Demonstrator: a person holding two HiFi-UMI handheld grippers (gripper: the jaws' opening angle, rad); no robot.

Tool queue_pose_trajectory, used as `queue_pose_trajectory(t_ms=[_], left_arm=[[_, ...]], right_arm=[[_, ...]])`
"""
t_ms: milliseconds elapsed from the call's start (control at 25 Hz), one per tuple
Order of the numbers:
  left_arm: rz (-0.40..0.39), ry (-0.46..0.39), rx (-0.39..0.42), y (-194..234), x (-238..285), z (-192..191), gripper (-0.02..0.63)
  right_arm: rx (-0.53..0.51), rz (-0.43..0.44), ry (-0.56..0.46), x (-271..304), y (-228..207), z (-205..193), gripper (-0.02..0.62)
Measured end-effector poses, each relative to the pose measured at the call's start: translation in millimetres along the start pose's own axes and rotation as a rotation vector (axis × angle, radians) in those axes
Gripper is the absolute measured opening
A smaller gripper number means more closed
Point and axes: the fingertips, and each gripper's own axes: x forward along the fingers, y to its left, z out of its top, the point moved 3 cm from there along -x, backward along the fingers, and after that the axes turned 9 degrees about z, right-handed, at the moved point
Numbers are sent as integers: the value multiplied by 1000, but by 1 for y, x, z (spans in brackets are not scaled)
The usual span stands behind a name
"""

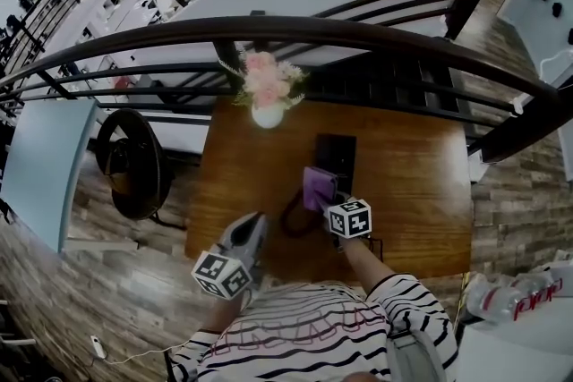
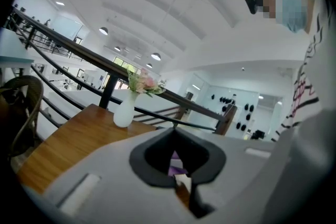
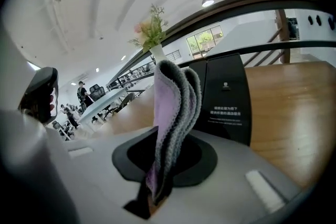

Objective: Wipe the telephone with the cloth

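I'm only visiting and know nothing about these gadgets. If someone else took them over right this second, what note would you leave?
Left gripper: jaws together, holding nothing, over the near edge of the wooden table.
Right gripper: shut on the purple cloth, which stands folded up out of its jaws.
Telephone: black, lying flat on the table just beyond the cloth, with a vase of flowers behind it.
Done: the cloth is gripped and sits at the telephone's near edge; contact can't be told.
Left: wipe the telephone.
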Motion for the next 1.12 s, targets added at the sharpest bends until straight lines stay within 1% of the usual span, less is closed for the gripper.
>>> queue_pose_trajectory(t_ms=[200,520,720,880,1000,1120], left_arm=[[-34,15,3,-8,13,-7,2],[-122,47,8,-31,43,-17,3],[-161,54,9,-43,55,-19,2],[-168,52,11,-45,57,-18,2],[-168,48,14,-45,54,-17,2],[-169,45,23,-44,48,-16,3]], right_arm=[[29,-45,-15,-22,-23,-7,51],[81,-161,-49,-71,-64,-18,51],[97,-206,-57,-92,-78,-21,51],[102,-207,-66,-95,-77,-20,51],[104,-190,-83,-97,-68,-17,51],[104,-163,-123,-101,-53,-10,51]])
